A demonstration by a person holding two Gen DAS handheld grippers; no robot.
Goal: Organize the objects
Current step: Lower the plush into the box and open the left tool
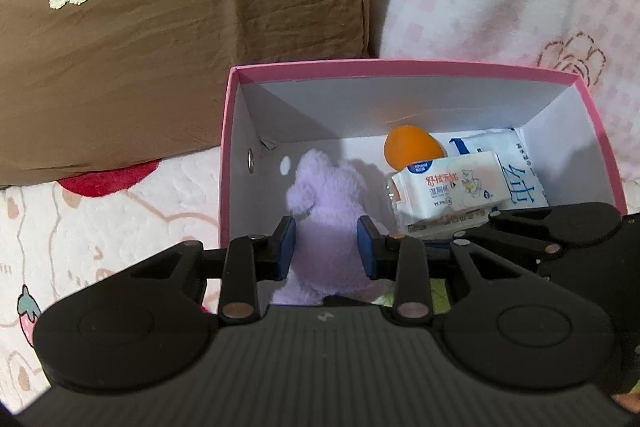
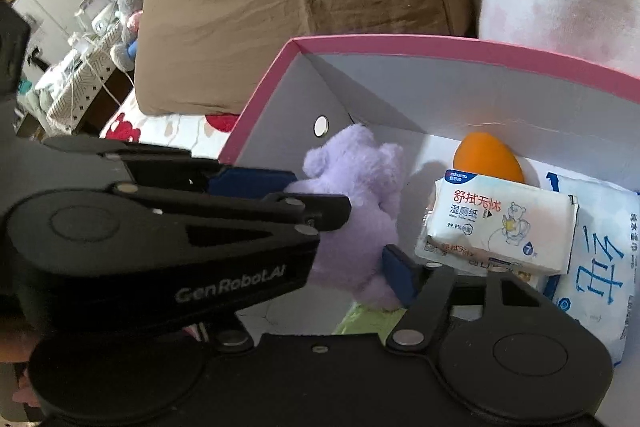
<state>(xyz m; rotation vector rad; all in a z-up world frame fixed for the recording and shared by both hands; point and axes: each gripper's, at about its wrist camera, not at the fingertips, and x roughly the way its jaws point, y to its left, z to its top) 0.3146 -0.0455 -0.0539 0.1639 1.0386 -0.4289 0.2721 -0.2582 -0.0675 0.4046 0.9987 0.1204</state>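
My left gripper (image 1: pixel 326 247) holds the purple plush toy (image 1: pixel 320 195) tightly inside the pink box (image 1: pixel 400 67). My right gripper (image 2: pixel 360 267) is narrow, one pad touching the toy; its grip I cannot tell

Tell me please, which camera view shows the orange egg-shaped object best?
The right wrist view: the orange egg-shaped object shows larger and sharper there, behind the wet-wipe pack. In the left wrist view it is smaller, and the same pack hides its lower part.

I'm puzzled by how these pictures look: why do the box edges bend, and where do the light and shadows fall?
Left wrist view: the fisheye lens bows the pink cardboard box rim; the fluffy purple plush toy casts a soft shadow on the white floor. Right wrist view: corners go dark, daylight brightens the left background, and the orange egg-shaped ball shades the wall beside it.
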